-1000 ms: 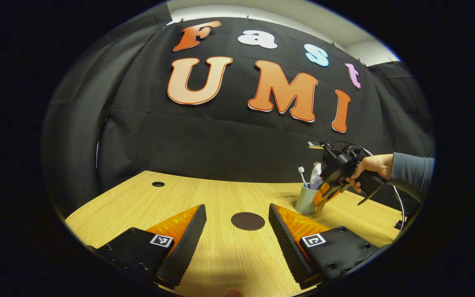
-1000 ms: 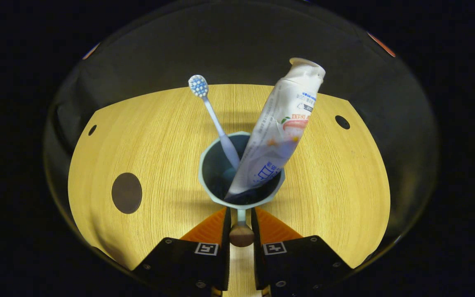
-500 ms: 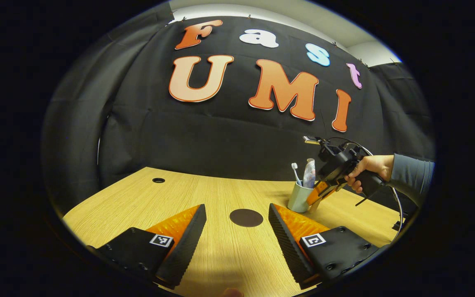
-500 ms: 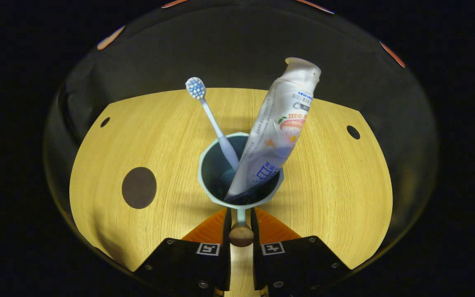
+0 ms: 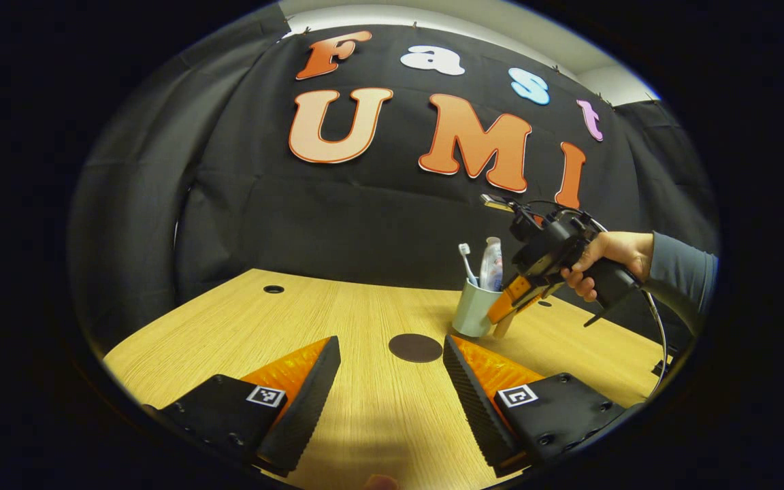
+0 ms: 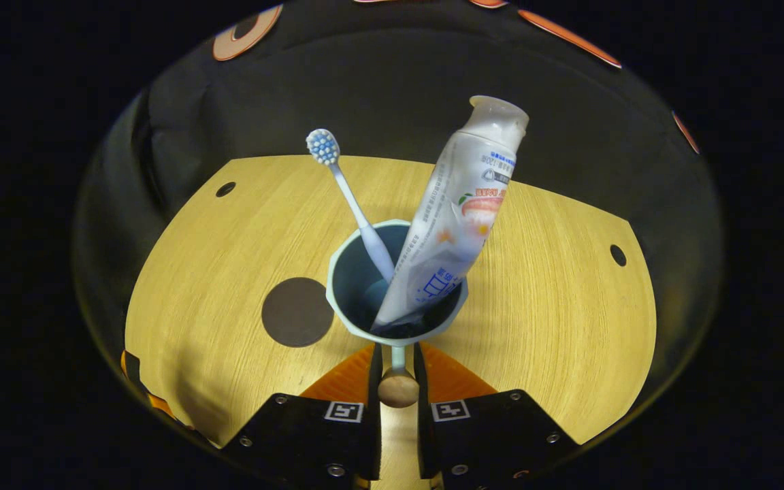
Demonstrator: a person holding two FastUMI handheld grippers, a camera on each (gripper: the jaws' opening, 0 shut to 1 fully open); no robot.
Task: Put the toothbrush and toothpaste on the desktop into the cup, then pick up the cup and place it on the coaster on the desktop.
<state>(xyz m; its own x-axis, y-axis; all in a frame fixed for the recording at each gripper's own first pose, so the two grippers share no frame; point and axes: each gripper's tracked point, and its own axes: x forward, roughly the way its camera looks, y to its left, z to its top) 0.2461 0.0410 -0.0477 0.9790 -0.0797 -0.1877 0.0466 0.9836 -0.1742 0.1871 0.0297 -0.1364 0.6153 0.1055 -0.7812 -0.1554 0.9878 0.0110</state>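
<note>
A pale blue-grey cup [image 6: 333,280] holds a white toothbrush [image 6: 352,199] and a toothpaste tube [image 6: 461,207], both leaning out of it. My right gripper [image 6: 397,355] is shut on the cup's thin handle, whose wooden knob [image 6: 398,389] sits between the fingers. In the left gripper view the cup [image 5: 471,311] appears slightly above the wooden table [image 5: 337,313], held by the right gripper [image 5: 511,303]. The dark round coaster [image 6: 297,312] lies just left of the cup. My left gripper [image 5: 390,346] stands open low over the table, with the coaster [image 5: 415,347] just ahead.
A hand [image 5: 608,249] in a grey sleeve holds the right gripper, with a cable looping behind it. The table has small round cable holes [image 5: 273,289] [image 6: 617,255] near its far corners. The black cloth wall rises behind the table's back edge.
The right gripper has carried the cup, with the brush and tube inside, leftward towards the coaster and a little higher. The left gripper has stayed open and nearly still.
</note>
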